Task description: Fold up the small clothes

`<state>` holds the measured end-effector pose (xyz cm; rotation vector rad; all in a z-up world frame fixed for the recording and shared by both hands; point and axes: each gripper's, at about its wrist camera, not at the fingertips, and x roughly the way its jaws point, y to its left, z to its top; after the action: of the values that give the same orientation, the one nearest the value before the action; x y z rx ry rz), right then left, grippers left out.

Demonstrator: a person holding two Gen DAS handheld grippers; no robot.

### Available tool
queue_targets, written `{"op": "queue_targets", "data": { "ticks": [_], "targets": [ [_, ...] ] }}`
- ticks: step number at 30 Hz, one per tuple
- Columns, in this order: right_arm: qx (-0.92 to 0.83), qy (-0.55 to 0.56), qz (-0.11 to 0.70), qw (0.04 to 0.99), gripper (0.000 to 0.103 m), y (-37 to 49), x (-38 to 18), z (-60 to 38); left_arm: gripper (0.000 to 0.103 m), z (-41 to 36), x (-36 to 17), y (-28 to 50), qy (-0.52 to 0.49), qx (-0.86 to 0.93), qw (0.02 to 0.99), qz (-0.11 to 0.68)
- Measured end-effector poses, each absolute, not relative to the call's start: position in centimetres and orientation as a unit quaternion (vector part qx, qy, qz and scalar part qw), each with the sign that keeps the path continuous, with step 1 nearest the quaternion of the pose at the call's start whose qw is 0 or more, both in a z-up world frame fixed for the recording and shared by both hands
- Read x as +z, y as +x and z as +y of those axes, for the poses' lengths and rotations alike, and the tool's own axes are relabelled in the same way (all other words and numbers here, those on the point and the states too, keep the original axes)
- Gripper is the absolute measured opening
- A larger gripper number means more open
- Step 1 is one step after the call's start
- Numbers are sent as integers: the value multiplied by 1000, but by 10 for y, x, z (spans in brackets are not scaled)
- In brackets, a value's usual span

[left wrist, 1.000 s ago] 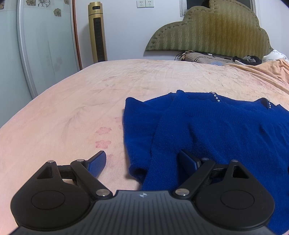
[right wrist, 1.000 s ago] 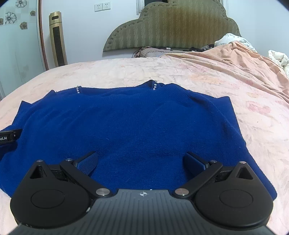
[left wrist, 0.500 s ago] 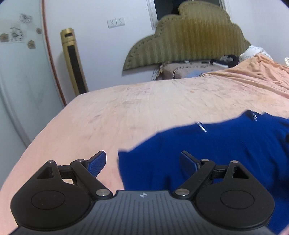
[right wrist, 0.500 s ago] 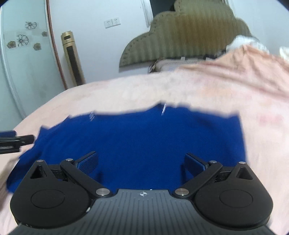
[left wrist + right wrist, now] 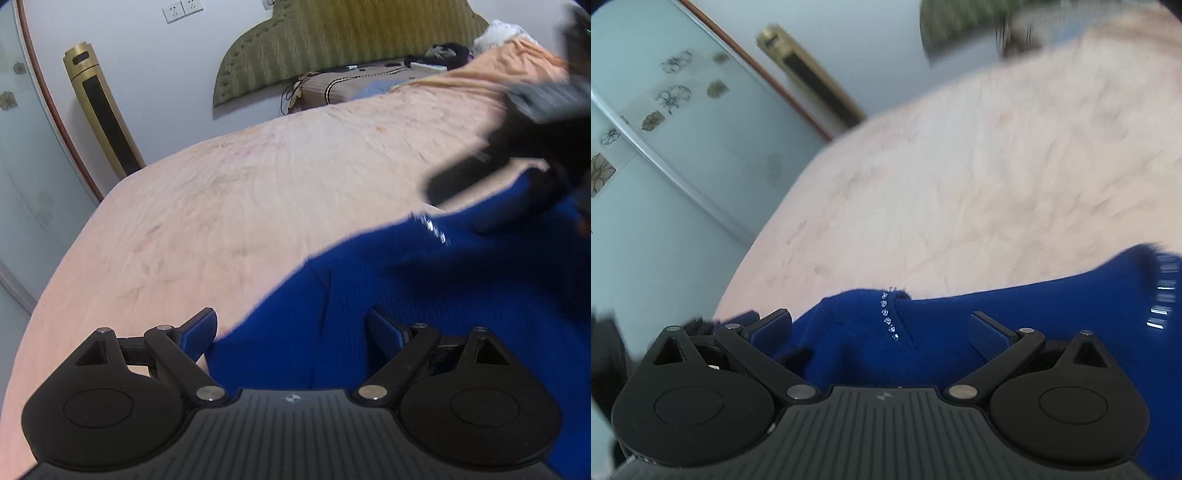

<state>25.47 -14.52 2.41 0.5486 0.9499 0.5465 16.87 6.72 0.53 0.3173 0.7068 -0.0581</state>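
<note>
bed point(image 5: 295, 192) - peach sheet | headboard point(image 5: 332, 40) - olive | tower fan point(image 5: 103, 107)

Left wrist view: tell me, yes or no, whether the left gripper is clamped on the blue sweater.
No: the left gripper stands wide open, its pads apart, with the blue sweater lying unpinched between them.

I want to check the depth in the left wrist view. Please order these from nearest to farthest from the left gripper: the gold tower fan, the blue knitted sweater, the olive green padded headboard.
1. Blue knitted sweater: right under the open left gripper, on the pink bed.
2. Gold tower fan: far left, standing beyond the bed's corner.
3. Olive green padded headboard: top centre, against the back wall.
</note>
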Motion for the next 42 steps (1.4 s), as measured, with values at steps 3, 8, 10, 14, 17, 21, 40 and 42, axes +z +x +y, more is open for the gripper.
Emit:
{"op": "queue_targets", "data": {
  "ticks": [3, 8, 10, 14, 17, 21, 40, 42],
  "targets": [
    [302, 292, 475, 773, 102, 272, 9, -133, 89, 68, -1, 158, 143, -19, 936, 320],
    [365, 347, 445, 740, 103, 287, 8, -118, 89, 68, -5, 153, 128, -12, 944, 303],
    [360, 346, 422, 757, 103, 290, 11, -113, 89, 66, -6, 151, 135, -11, 946, 295],
    [409, 327, 343, 780, 103, 278, 31, -113, 89, 62, -10, 148, 144, -7, 949, 281],
    [346, 300, 378, 805, 102, 287, 27, -114, 89, 61, -10, 149, 143, -7, 948, 283],
    [238, 265, 425, 832, 98, 296, 15, -124, 90, 63, -6, 148, 139, -7, 946, 292],
    [-77, 173, 347, 919, 103, 106, 47, -262, 90, 47, 21, 107, 199, 47, 947, 247],
    [-68, 161, 337, 925, 103, 86, 52, -257, 90, 46, 24, 95, 175, 29, 950, 256]
  ]
}}
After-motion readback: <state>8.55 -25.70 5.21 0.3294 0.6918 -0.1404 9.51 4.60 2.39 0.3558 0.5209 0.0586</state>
